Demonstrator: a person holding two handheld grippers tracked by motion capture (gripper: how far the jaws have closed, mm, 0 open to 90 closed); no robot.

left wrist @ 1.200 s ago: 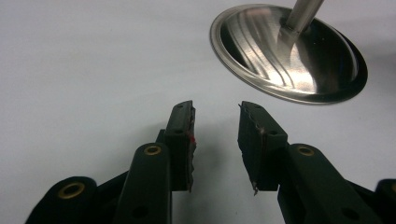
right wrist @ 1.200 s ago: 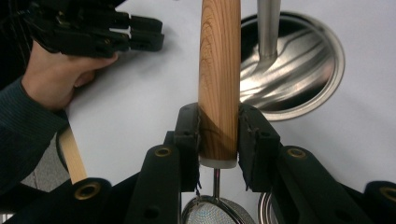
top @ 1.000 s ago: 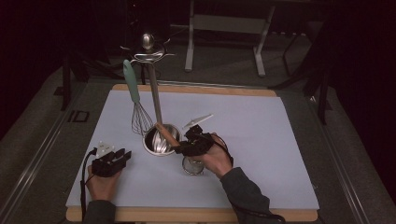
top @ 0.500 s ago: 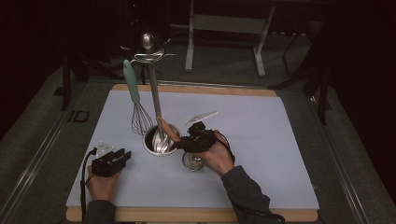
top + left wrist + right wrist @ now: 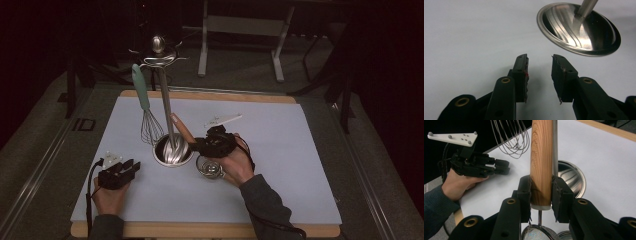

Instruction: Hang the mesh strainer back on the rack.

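The white mat (image 5: 300, 165) is lying under the steel stand (image 5: 167, 110), a whisk (image 5: 148, 120) hanging at its 9 o'clock. The right gripper (image 5: 541, 192) is clamping the strainer's wooden handle (image 5: 541, 157) at the stand's 3 o'clock. The left gripper (image 5: 539, 75) is resting released, nothing between its jaws, at 8 o'clock.

Stand pole (image 5: 166, 107) and hanging whisk (image 5: 150, 127) apparently close beside right tool (image 5: 194, 145).

Dim, dark surroundings; sharp close-ups, steel glare
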